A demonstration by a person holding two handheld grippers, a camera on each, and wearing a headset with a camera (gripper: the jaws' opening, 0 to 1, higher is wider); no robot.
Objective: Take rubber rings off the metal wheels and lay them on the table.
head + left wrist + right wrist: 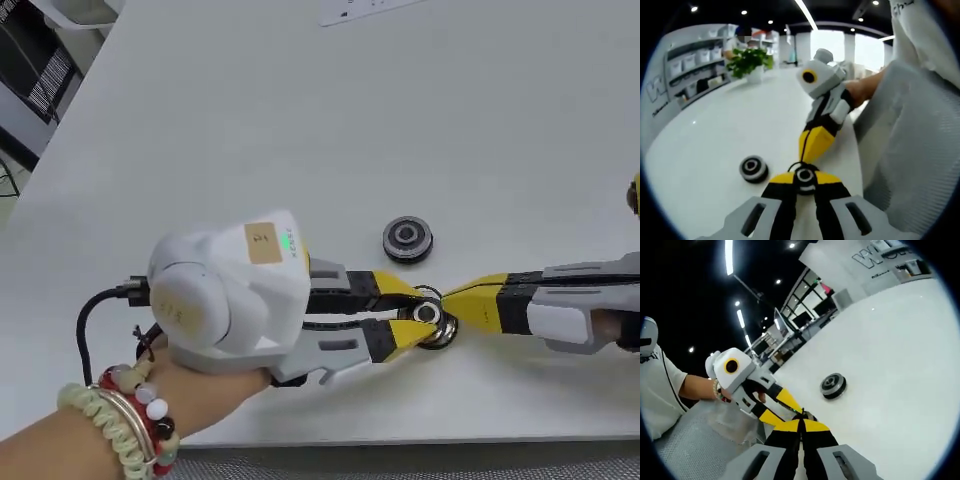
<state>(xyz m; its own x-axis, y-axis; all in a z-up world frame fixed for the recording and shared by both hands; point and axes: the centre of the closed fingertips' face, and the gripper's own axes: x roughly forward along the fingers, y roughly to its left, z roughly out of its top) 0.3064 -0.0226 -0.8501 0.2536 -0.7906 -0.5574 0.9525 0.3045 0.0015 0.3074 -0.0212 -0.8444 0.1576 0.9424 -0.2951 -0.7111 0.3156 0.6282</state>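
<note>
Two wheels near the tabletop's (300,120) front edge: the spare wheel (407,240) lies loose. The left gripper (424,314) clamps the held wheel (436,328), probably rigid, in its jaws. The right gripper (452,303), jaws closed, pinches the thin, likely stretchy rubber ring (428,294).

Nothing fully legible. Tan sticker (263,243) on my left gripper (428,318) had a blurred mark; wall lettering (863,258) began w/ "W", rest unreadable.

The table (300,120) is smooth, white and faintly glossy. Mid-frame, the loose wheel (407,240) shows a shiny metal hub inside matt black rubber. The held wheel (432,326) gleams metallic, and its rubber ring (424,294) is thin and matt. The left gripper (425,318) and right gripper (450,303) have matt pale plastic shells and glossy yellow jaws
</note>
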